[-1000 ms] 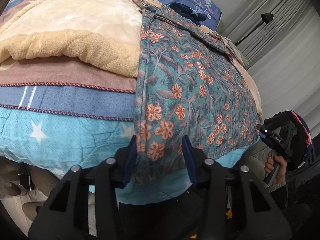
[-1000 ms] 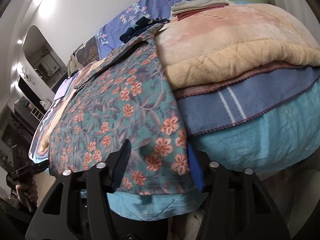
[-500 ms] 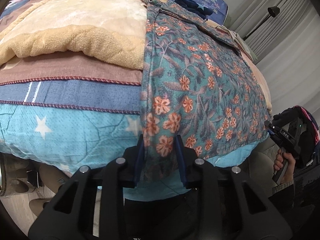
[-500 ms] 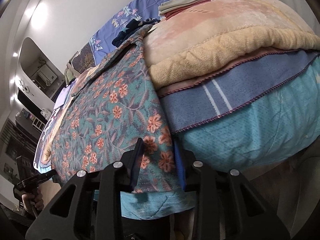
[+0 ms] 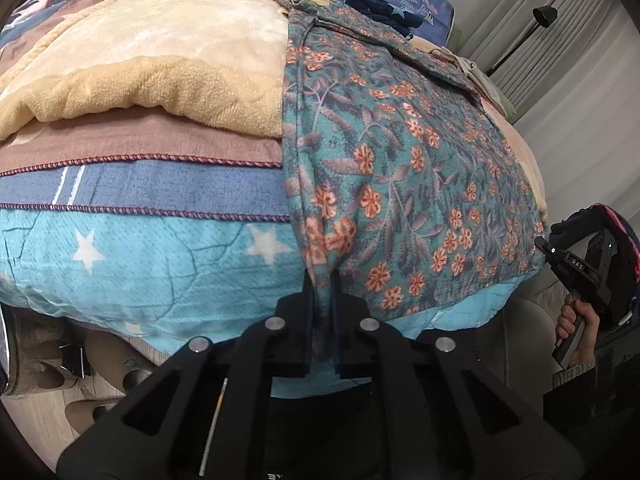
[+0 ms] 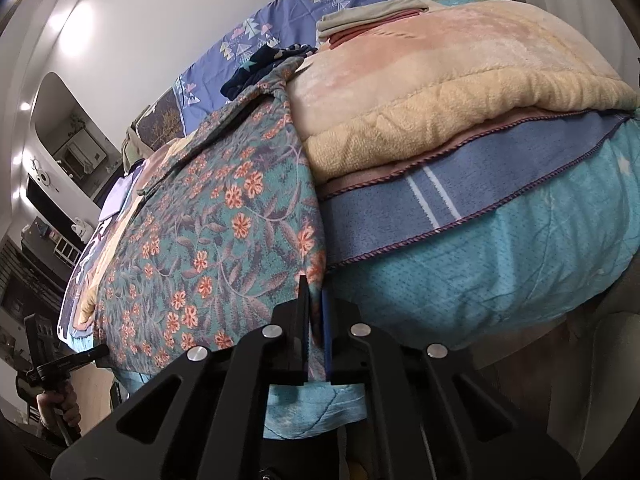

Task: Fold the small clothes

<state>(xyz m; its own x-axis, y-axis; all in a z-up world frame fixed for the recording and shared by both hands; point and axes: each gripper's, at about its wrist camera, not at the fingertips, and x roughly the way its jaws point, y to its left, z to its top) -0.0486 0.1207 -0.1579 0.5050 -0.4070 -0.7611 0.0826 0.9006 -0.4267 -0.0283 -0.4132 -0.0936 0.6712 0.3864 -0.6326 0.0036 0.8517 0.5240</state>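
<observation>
A teal floral garment (image 5: 400,160) with orange flowers lies spread flat along the bed, its near hem hanging over the edge. In the left wrist view my left gripper (image 5: 322,276) is closing its jaws on the hem's left corner, and the cloth bunches between the pads. The right wrist view shows the same garment (image 6: 224,232), where my right gripper (image 6: 314,284) is closing its jaws on the hem's right corner, with fabric pinched between them. Each view catches the person's other hand (image 5: 576,320) (image 6: 60,404) on its handle at the frame's side.
A cream fleece blanket (image 5: 160,60) lies folded over a brown and blue striped blanket (image 5: 140,184) and a turquoise star quilt (image 5: 160,256). Dark navy clothing (image 5: 380,8) sits by the purple pillow (image 6: 280,36). Folded clothes (image 6: 372,20) lie at the far end. Curtains and a lamp stand (image 5: 536,28) are at the right.
Both grippers went from open, straddling the hem, to shut on it. The hem corners have gathered into pinched folds. The hands barely moved.
</observation>
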